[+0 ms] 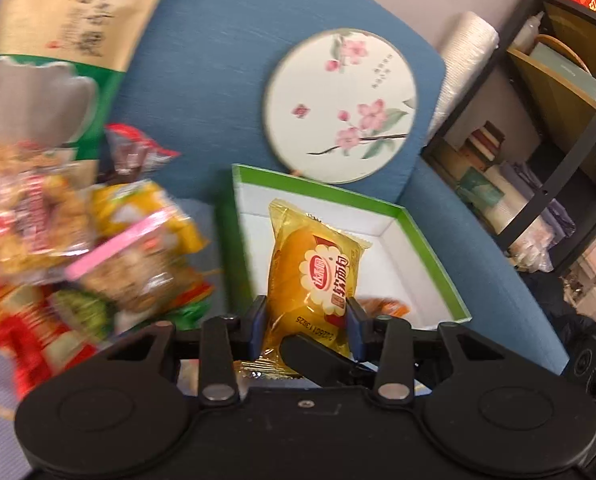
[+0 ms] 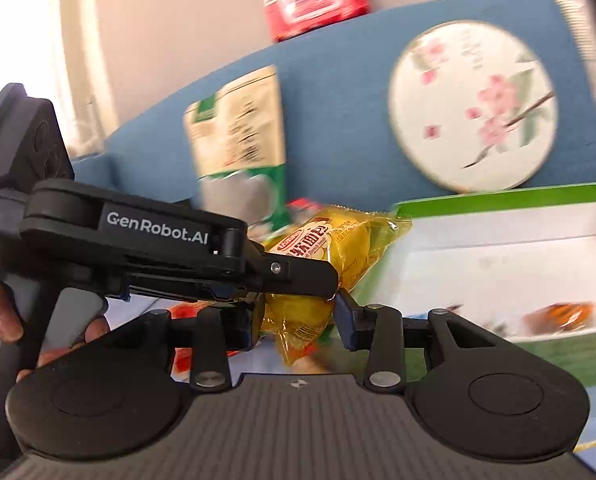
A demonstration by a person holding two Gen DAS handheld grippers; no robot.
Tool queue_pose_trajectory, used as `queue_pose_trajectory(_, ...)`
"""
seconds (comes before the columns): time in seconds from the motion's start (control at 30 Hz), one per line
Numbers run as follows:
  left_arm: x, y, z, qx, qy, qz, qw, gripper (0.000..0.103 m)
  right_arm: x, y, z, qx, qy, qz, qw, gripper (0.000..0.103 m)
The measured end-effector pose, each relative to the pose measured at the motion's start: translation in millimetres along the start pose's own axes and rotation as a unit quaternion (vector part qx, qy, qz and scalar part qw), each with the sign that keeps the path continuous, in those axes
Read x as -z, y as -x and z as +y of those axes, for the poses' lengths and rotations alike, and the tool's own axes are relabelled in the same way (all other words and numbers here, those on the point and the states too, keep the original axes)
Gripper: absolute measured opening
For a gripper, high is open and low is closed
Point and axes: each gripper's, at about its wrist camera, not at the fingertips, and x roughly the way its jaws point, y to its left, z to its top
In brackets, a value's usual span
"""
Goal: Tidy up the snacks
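My left gripper (image 1: 307, 320) is shut on a yellow soft-bread packet (image 1: 311, 272) and holds it above the near left part of a green-rimmed white box (image 1: 429, 248). An orange-brown snack (image 1: 385, 306) lies in the box. In the right wrist view the left gripper (image 2: 298, 276) comes in from the left with the same packet (image 2: 337, 240). My right gripper (image 2: 299, 320) has its jaws around a second yellow packet (image 2: 298, 320); the left jaw touches it, the right stands a little off. The box (image 2: 497, 200) lies to the right.
A heap of mixed snack packets (image 1: 78, 248) lies left of the box on a blue sofa (image 1: 218, 60). A tall green-and-gold bag (image 1: 66, 20) and a round flowered fan (image 1: 339, 104) lean on the backrest. A black shelf (image 1: 557, 140) stands at the right.
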Motion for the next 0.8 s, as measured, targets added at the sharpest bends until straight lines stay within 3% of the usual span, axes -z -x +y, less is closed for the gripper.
queue_pose_trajectory(0.13,-11.0,-28.5,-8.4,0.023,-0.01,0.018,0.9995,0.08,-0.9,-2.5,-23.6,0.03,-0.031,-0.009,0.999,0.064)
queue_pose_trajectory(0.4,-15.0,-64.1,-12.8,0.026,-0.012,0.042,0.9987,0.083,5.1,-9.8,-42.4,0.074,-0.037,-0.006,0.997,0.064)
queue_pose_trajectory(0.47,-13.4,-67.0,-14.8,0.017,-0.025,0.043,0.9986,0.1,8.9,-14.0,-42.8,0.092,-0.027,-0.005,0.995,0.064)
queue_pose_trajectory(0.53,-11.2,-65.5,-15.7,0.0,-0.03,0.035,0.9989,0.103,14.5,-19.6,-41.6,0.137,-0.01,0.001,0.99,0.076)
queue_pose_trajectory(0.57,-10.1,-61.6,-15.4,-0.013,-0.029,0.021,0.9993,0.103,16.6,-21.6,-41.2,0.154,-0.002,0.006,0.988,0.094)
queue_pose_trajectory(0.6,-8.6,-55.4,-14.6,-0.012,-0.028,0.004,0.9995,0.103,17.2,-21.9,-40.1,0.166,0.006,0.004,0.986,0.103)
queue_pose_trajectory(0.8,-3.2,-18.0,-12.0,-0.042,-0.054,-0.032,0.9971,0.103,12.3,-9.9,-23.6,0.161,0.044,-0.028,0.986,0.103)
